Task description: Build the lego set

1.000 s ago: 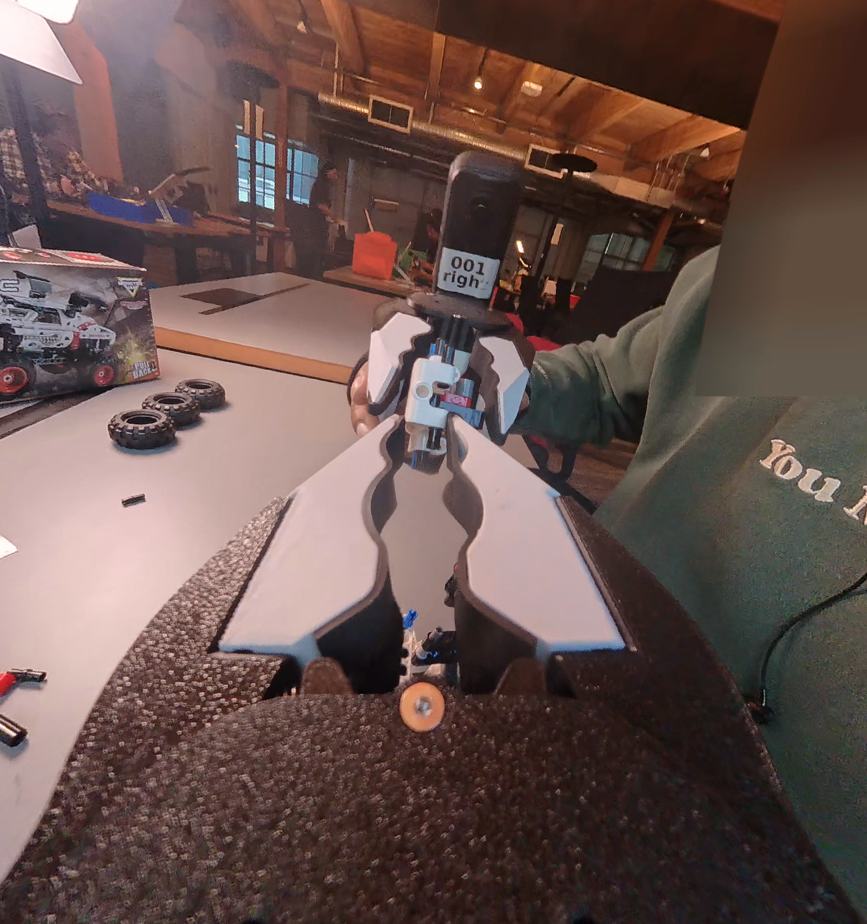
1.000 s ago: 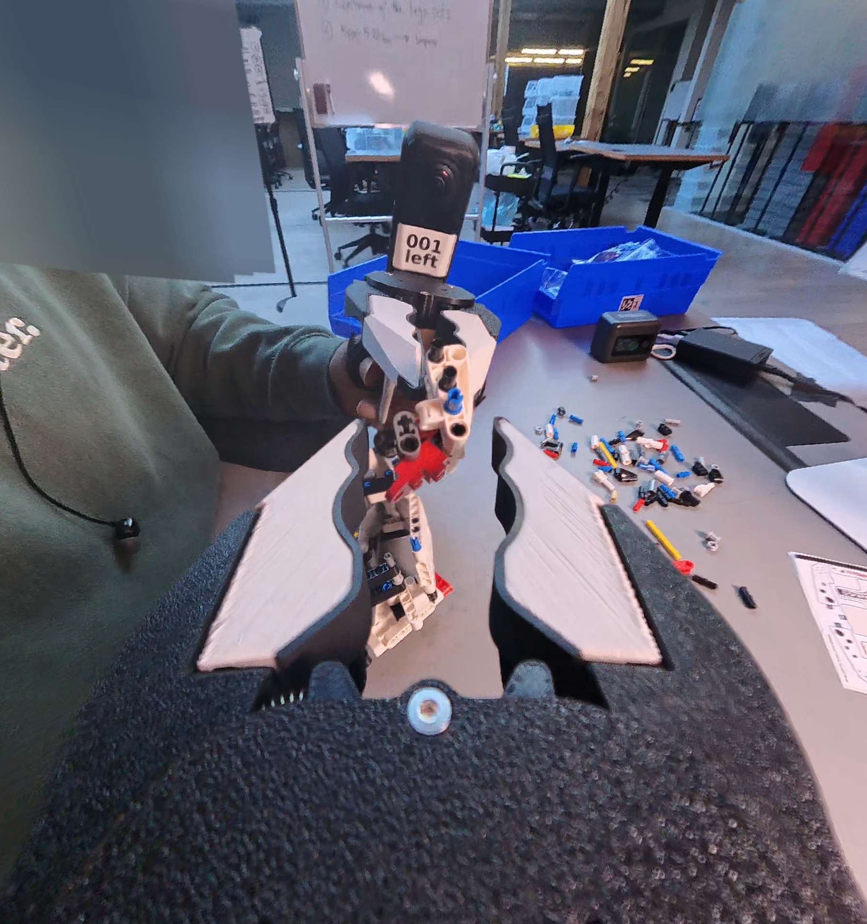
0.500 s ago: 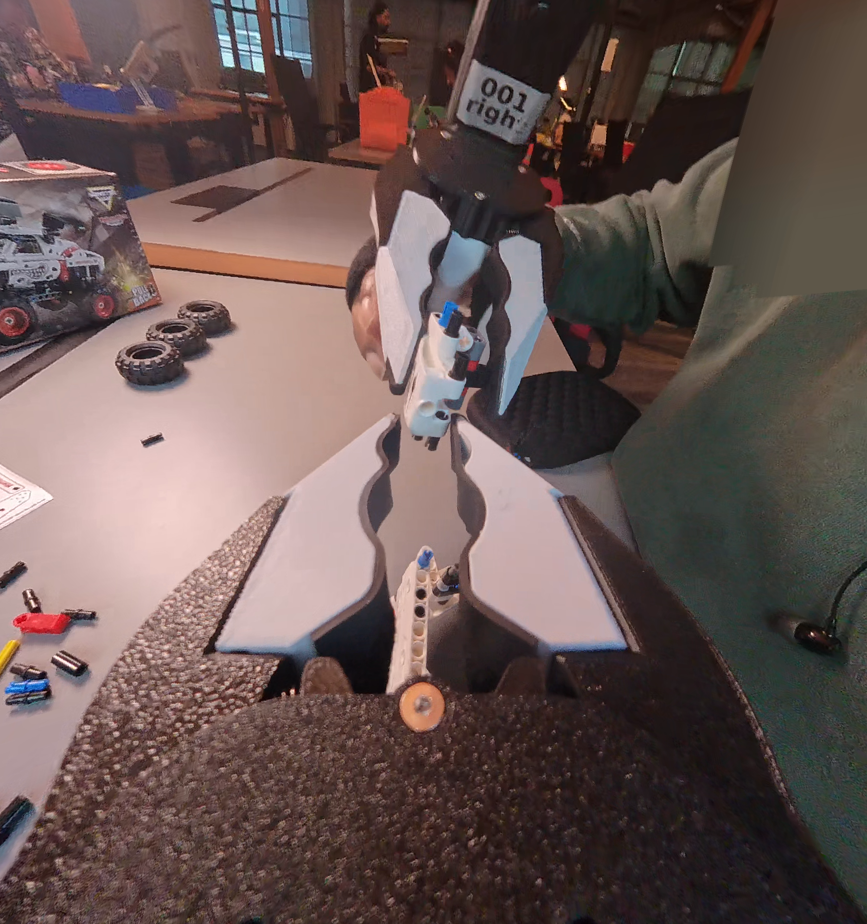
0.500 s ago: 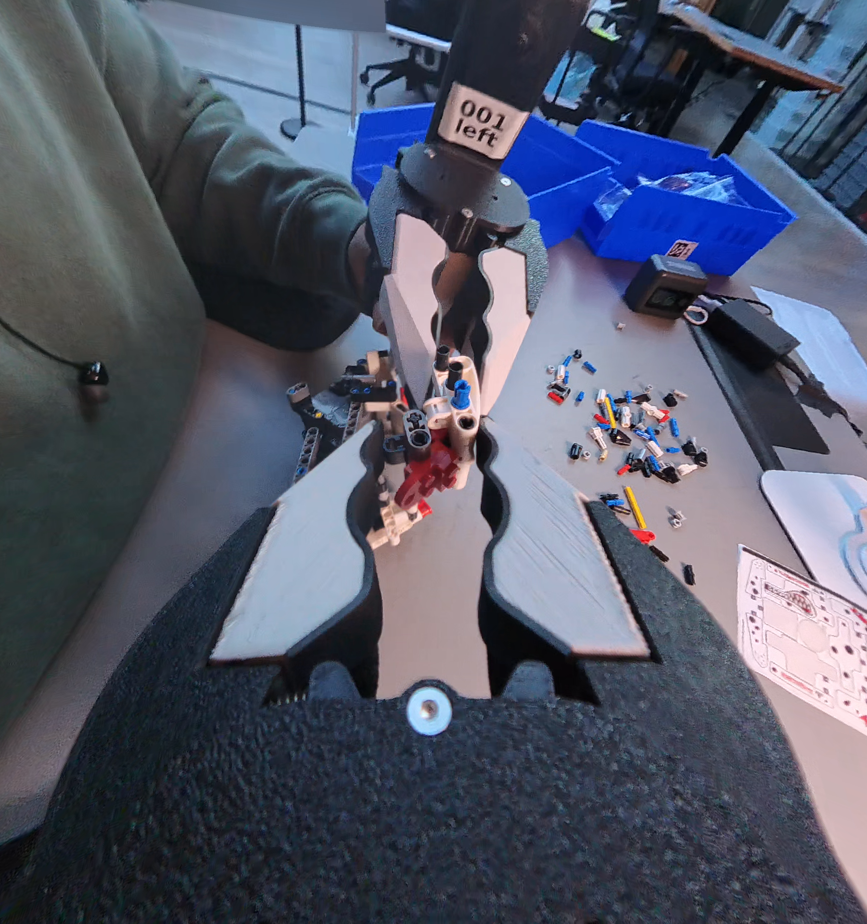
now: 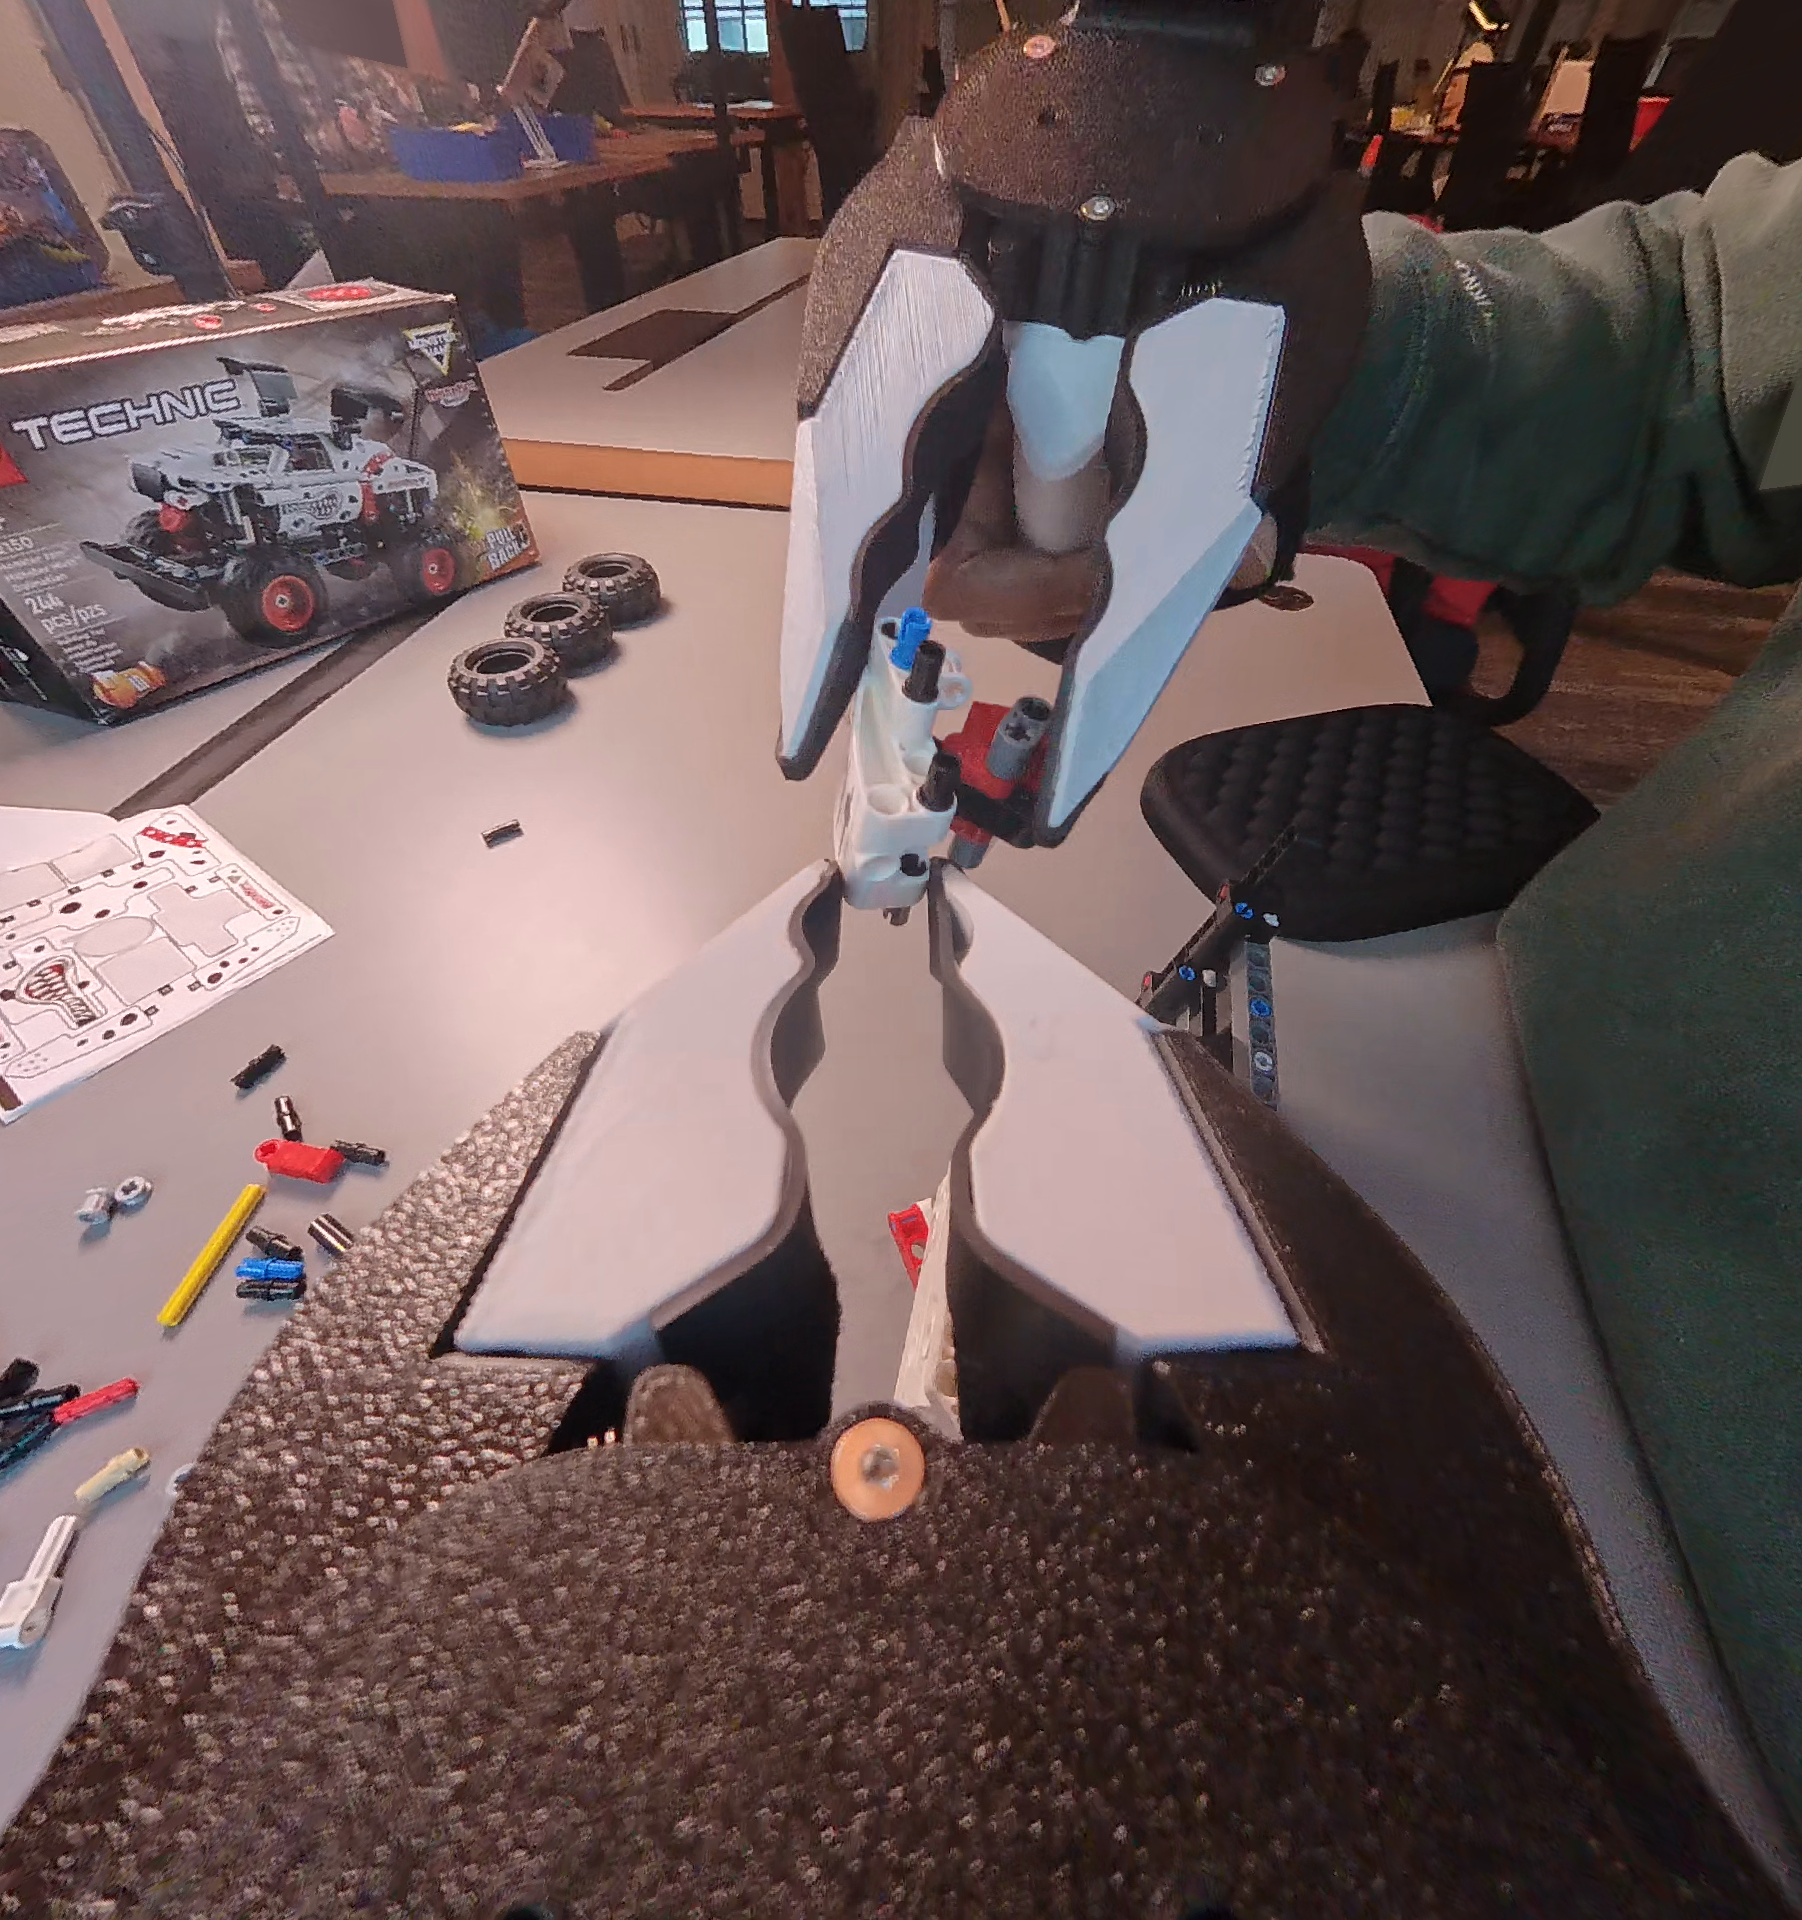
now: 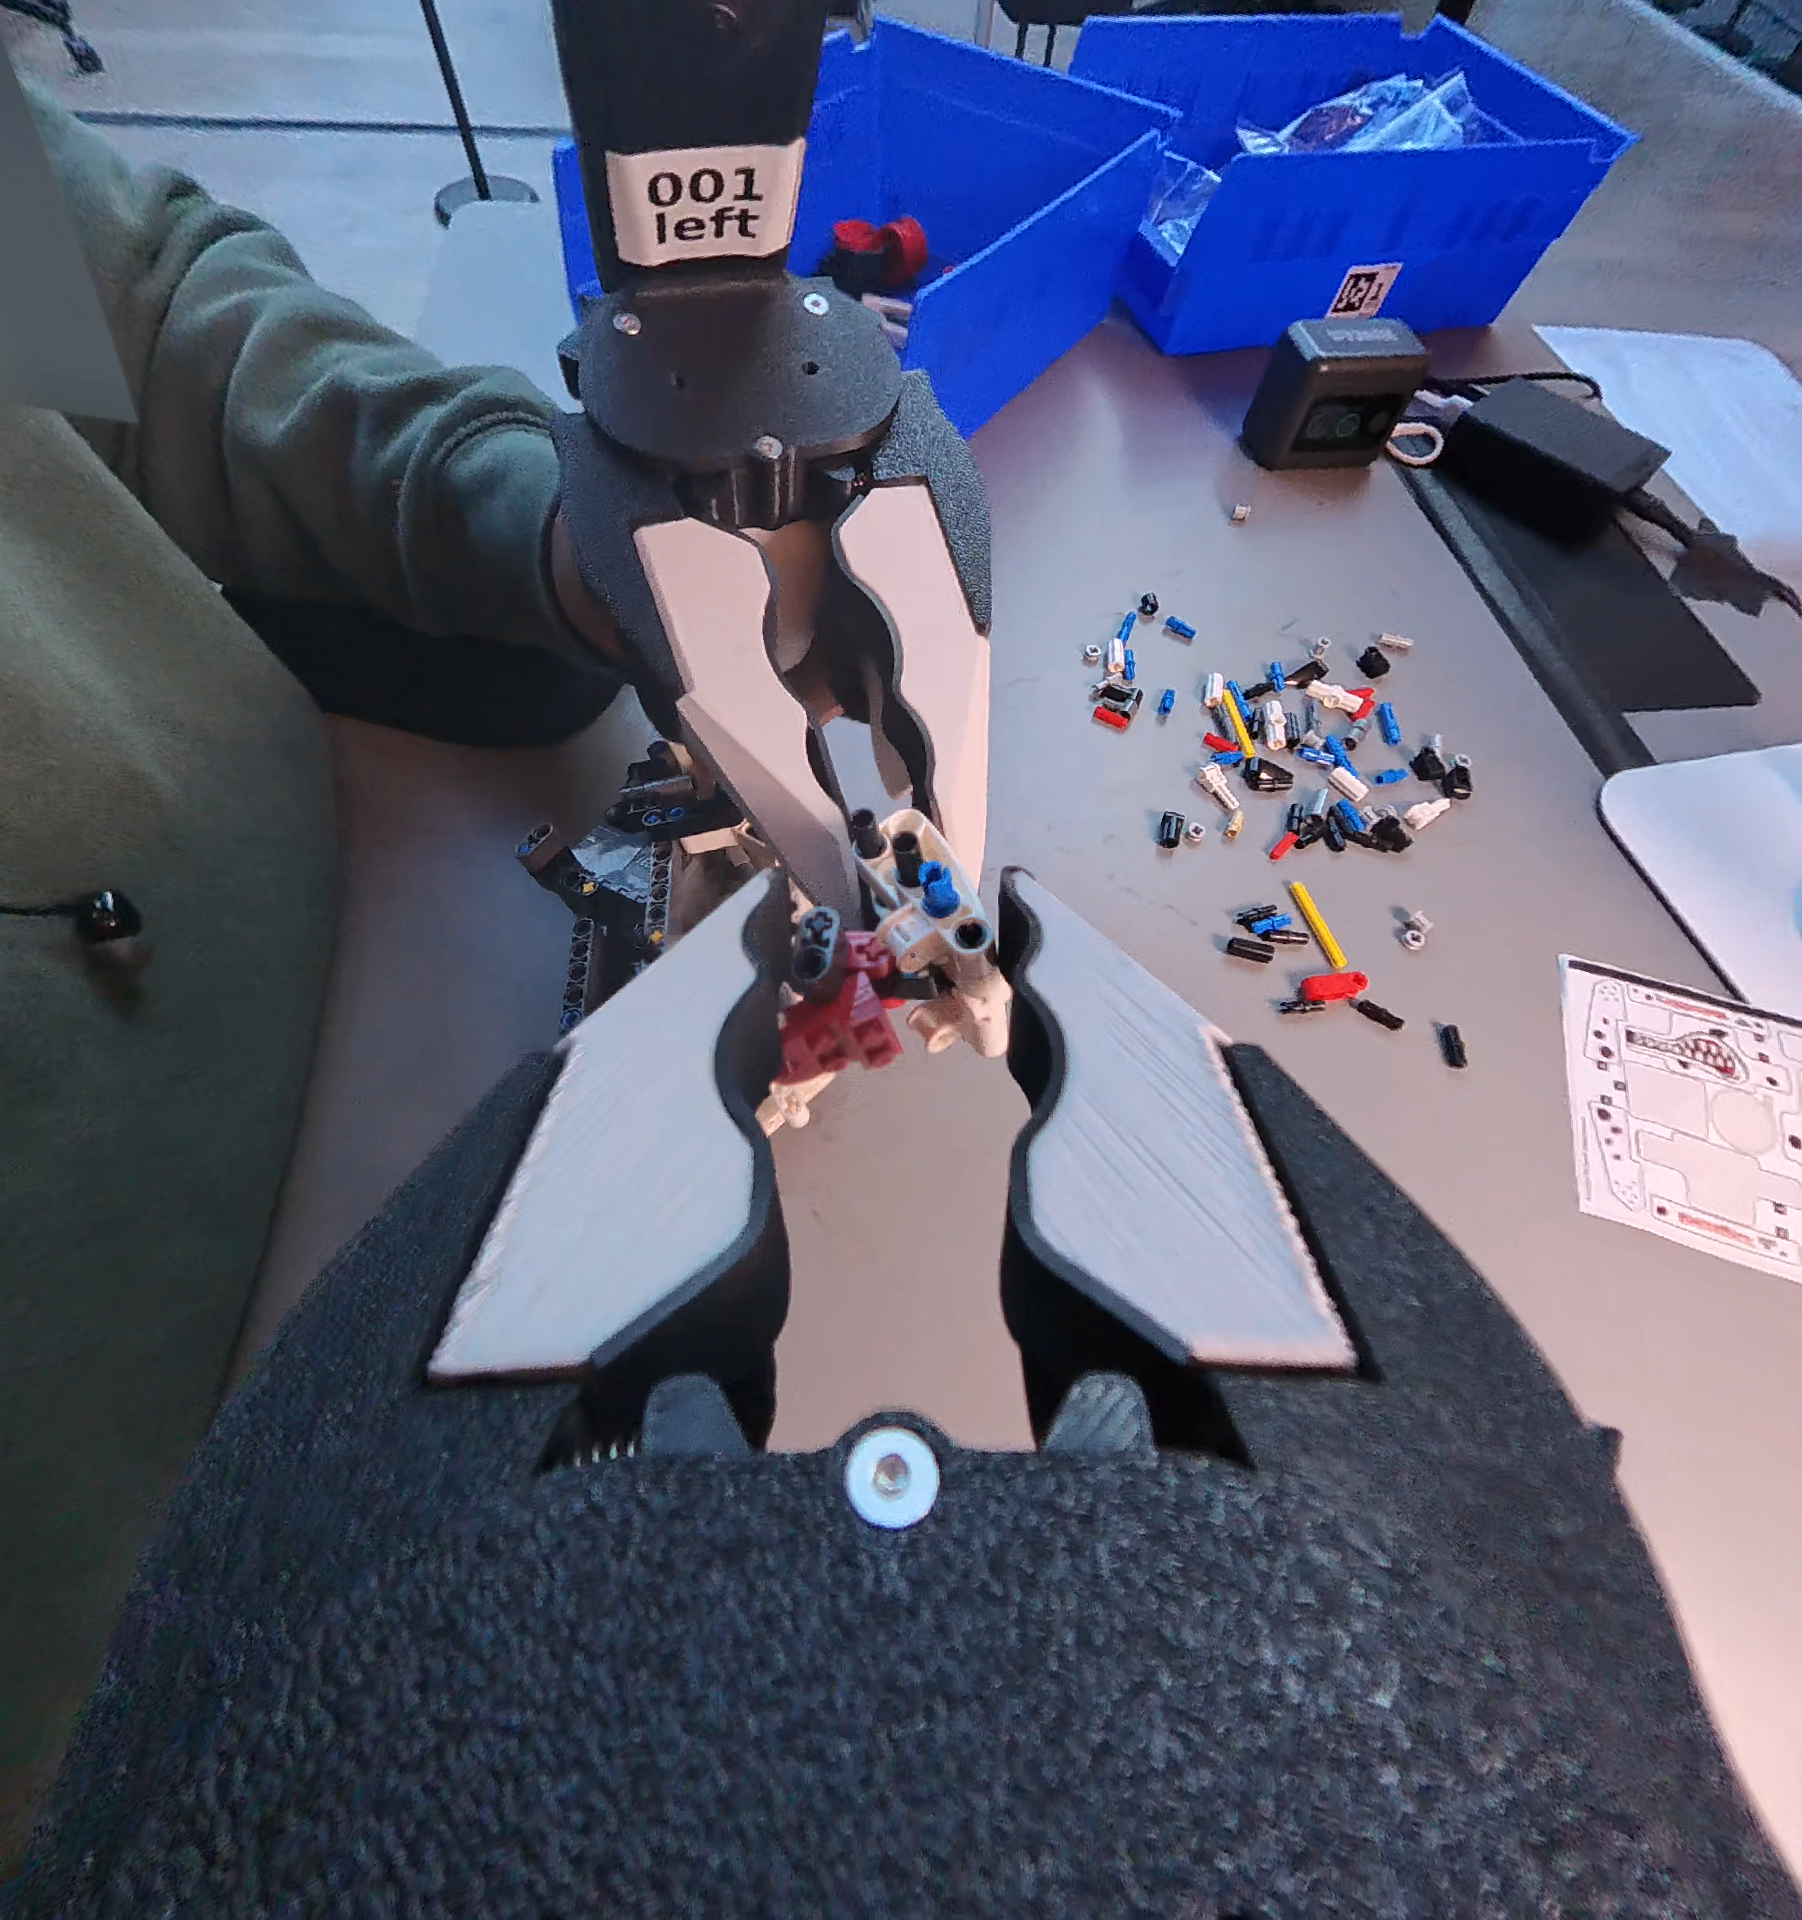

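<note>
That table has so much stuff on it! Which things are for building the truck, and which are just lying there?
For the build:
white and red assembly, held in both tongs
black frame
loose pins and axles
three tyres
sticker sheet

Just lying about:
set's box
blue bins
small black camera
</note>
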`<state>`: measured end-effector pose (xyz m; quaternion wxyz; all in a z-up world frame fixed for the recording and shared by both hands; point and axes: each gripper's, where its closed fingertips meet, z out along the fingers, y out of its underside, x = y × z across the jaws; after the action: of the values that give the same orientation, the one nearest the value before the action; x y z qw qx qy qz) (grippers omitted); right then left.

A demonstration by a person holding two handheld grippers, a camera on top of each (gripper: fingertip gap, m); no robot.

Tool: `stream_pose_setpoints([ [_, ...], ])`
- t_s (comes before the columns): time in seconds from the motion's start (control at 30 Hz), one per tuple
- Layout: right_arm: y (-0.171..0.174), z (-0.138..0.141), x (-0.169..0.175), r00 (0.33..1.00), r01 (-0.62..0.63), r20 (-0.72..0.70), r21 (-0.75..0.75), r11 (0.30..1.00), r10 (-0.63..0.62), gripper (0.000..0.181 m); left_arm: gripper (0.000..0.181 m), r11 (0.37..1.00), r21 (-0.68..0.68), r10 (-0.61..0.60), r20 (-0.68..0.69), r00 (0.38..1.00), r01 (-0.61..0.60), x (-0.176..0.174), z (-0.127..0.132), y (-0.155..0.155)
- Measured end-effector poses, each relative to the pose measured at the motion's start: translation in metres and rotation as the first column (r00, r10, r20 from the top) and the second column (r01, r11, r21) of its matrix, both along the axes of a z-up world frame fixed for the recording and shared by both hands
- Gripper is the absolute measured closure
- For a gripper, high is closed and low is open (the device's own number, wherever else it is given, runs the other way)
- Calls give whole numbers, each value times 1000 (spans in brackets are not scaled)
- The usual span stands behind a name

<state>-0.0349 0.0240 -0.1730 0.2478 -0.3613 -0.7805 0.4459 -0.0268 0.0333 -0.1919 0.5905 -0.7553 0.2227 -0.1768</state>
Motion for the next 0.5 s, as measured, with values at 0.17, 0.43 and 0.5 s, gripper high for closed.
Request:
stream_pose_setpoints([
  [0.17,-1,2,1,1000,-23,5,65,998,23,144,165,1000,-4,4,11,1000,-4,-2,0,0],
  [0.43,11,-2,-1,1000,1,13,171,985,-3,150,165,999,-15,31,19,999,-31,-10,-1,0],
  [0.5,19,-3,-3,999,33,23,206,978,-39,155,165,999,-26,36,16,999,-36,-12,-4,0],
])
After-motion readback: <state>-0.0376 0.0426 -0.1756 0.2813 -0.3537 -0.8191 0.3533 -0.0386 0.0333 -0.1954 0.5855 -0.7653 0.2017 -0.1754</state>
